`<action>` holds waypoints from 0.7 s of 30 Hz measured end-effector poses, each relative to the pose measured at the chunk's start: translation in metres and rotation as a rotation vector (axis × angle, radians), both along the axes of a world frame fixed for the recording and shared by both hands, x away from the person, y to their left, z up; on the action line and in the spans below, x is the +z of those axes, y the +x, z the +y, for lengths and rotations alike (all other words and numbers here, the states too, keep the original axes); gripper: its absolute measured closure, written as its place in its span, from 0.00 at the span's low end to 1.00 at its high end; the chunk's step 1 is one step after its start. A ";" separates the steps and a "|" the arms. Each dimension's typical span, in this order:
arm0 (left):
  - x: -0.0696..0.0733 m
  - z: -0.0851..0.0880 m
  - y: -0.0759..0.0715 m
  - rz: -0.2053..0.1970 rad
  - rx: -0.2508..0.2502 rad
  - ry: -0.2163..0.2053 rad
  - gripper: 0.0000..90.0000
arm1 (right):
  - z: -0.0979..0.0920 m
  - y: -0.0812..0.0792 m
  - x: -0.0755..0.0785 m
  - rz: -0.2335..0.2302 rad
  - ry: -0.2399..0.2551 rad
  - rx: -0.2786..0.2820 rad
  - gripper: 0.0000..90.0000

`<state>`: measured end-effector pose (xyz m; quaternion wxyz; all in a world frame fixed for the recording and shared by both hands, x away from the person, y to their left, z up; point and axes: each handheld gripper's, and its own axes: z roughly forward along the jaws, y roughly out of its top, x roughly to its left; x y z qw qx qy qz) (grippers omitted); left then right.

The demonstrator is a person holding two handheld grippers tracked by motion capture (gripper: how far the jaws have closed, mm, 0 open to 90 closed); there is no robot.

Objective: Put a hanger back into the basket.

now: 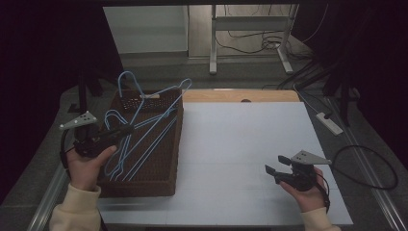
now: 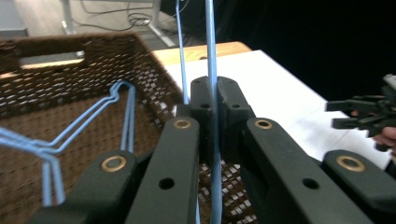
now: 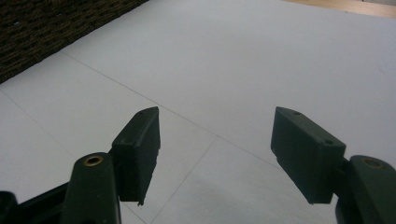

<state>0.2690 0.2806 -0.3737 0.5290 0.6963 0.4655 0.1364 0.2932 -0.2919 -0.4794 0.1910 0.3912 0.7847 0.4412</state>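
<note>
A brown wicker basket (image 1: pixel 144 185) stands at the table's left and holds light-blue wire hangers (image 1: pixel 144 149). My left gripper (image 1: pixel 127 129) is over the basket, shut on the wire of one blue hanger (image 1: pixel 161 103), whose hook (image 1: pixel 126 79) sticks up past the basket's far rim. In the left gripper view the pinched blue hanger wire (image 2: pixel 211 37) runs straight up between the closed left gripper (image 2: pixel 214 86). Another hanger (image 2: pixel 93 116) lies in the basket (image 2: pixel 70 60). My right gripper (image 1: pixel 275 163) rests low over the white table top at the front right, open with nothing between its fingers (image 3: pixel 140 149).
The white table top (image 1: pixel 240 139) spreads right of the basket, with a wooden strip (image 1: pixel 240 96) along its far edge. A power strip (image 1: pixel 329 122) and cables lie on the floor to the right. Table legs (image 1: pixel 211 43) stand behind. The right gripper (image 2: pixel 332 115) also shows at the left gripper view's right edge.
</note>
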 end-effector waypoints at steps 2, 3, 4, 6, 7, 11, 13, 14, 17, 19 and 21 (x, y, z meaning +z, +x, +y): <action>-0.002 0.005 0.001 0.008 0.010 0.011 0.96 | 0.000 0.000 0.000 0.000 0.002 0.000 0.38; -0.004 0.007 0.002 0.013 0.012 0.015 0.96 | 0.000 0.000 0.000 0.001 0.001 0.000 0.38; -0.006 0.012 0.003 0.022 0.021 0.023 0.96 | 0.000 0.000 0.000 0.001 0.002 0.000 0.38; -0.007 0.014 0.003 0.026 0.022 0.028 0.96 | 0.001 0.000 0.000 0.000 0.000 0.001 0.38; -0.008 0.016 0.004 0.032 0.024 0.033 0.96 | 0.001 0.000 0.000 -0.001 0.000 0.002 0.38; -0.013 0.021 0.006 0.058 0.026 0.050 0.96 | 0.001 0.000 -0.001 0.001 0.001 0.000 0.38; -0.016 0.022 0.008 0.070 0.028 0.052 0.96 | 0.001 0.000 -0.001 0.002 -0.004 0.000 0.38; -0.018 0.023 0.009 0.075 0.032 0.052 0.96 | 0.001 0.000 -0.001 0.001 -0.005 0.001 0.38; -0.022 0.025 0.012 0.090 0.030 0.052 0.96 | 0.002 0.000 -0.001 0.000 -0.007 0.002 0.38; -0.024 0.025 0.014 0.103 0.040 0.067 0.96 | 0.002 0.000 -0.001 0.001 -0.008 0.001 0.38; -0.026 0.026 0.015 0.108 0.042 0.065 0.96 | 0.002 0.000 -0.001 0.002 -0.008 0.002 0.38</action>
